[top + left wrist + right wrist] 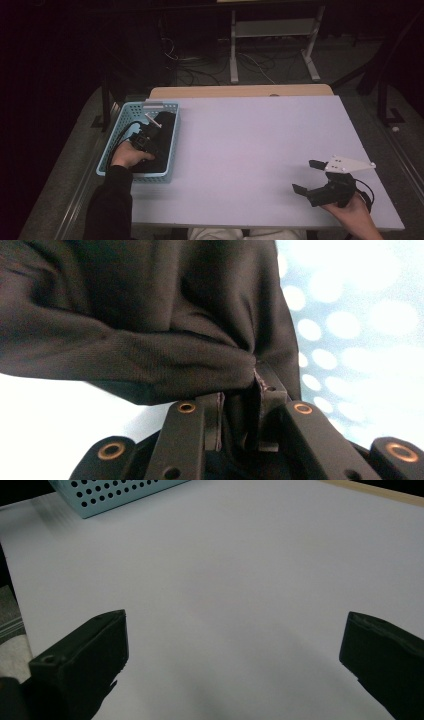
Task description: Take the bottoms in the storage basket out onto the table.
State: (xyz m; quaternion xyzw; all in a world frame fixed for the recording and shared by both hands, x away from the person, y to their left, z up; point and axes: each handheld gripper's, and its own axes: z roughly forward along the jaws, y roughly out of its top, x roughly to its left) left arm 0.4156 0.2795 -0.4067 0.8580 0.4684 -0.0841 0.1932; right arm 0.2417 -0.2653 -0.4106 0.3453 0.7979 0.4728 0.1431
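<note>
From the high view, the left tool (pixel 148 131) is down inside the light blue basket (pixel 111 145) that sits at the left edge of the desk (pixel 250 150). The basket holds a black cloth (pixel 167 122), and the tool is buried right in it, with the person's left hand (pixel 129 155) wrapped around the grip. Over on the right, the right tool (pixel 307 176) hangs near the front right corner of the desk, well apart from the basket, jaws spread wide with nothing between them.

In the left gripper view you get the close-up: the left tool (pixel 239 407) has its jaws pinched together on a bunched fold of the black cloth (pixel 150 330), fabric squeezed right between the pads. The perforated basket wall (pixel 350 315) is a bright blur on the right.

The right gripper view looks across the bare desk (pixel 240 580), with the right tool (pixel 235 650) gaping open, one jaw at each side. A corner of the basket (pixel 110 495) peeks in at the top left.
</note>
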